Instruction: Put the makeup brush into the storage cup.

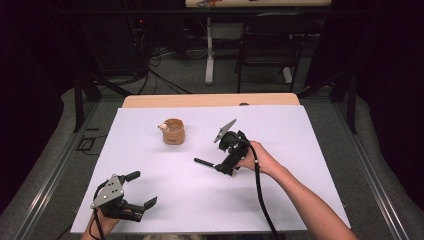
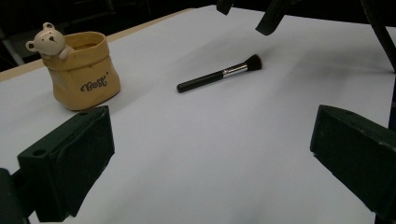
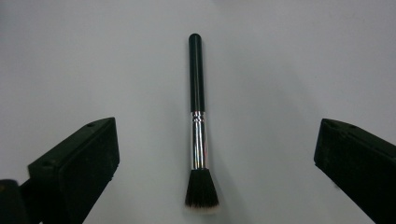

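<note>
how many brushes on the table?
1. The brush lies flat on the white sheet, right of the yellow pot, between the open jaws of the right gripper. The pot's inside is hidden.

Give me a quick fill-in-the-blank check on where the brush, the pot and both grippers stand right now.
1. The makeup brush lies flat on the ____ sheet.
2. The right gripper hovers over the brush with its jaws ____.
3. A small ____ figure peeks over the rim of the yellow pot.
4. The left gripper holds ____.

Missing words: white; open; bear; nothing
</note>
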A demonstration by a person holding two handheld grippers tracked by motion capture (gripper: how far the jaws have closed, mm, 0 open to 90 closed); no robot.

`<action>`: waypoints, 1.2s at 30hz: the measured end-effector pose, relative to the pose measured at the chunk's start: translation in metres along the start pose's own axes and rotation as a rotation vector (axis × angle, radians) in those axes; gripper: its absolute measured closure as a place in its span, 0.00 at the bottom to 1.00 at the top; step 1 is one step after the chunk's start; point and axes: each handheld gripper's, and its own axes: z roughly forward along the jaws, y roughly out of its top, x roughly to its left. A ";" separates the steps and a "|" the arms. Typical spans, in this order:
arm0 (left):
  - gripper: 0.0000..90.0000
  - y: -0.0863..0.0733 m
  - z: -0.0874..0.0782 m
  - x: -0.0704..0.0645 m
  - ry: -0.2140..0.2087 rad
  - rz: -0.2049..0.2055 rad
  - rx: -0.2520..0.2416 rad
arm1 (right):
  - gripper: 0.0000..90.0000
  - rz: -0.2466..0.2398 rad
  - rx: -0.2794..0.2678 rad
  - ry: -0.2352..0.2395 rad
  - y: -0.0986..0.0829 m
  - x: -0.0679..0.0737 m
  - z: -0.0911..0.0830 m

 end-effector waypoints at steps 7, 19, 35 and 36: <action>0.00 0.000 0.000 0.000 0.001 -0.001 0.000 | 0.07 -0.024 0.050 0.002 0.003 0.000 0.011; 0.00 0.000 0.001 0.000 -0.007 -0.002 0.003 | 0.36 -0.059 0.126 -0.009 0.008 0.004 0.021; 0.00 0.000 0.001 0.000 -0.007 0.004 0.006 | 0.72 -0.071 0.251 -0.002 0.007 0.007 0.040; 0.00 0.000 0.001 0.000 -0.007 0.003 0.006 | 0.73 -0.075 0.258 -0.001 0.007 0.007 0.040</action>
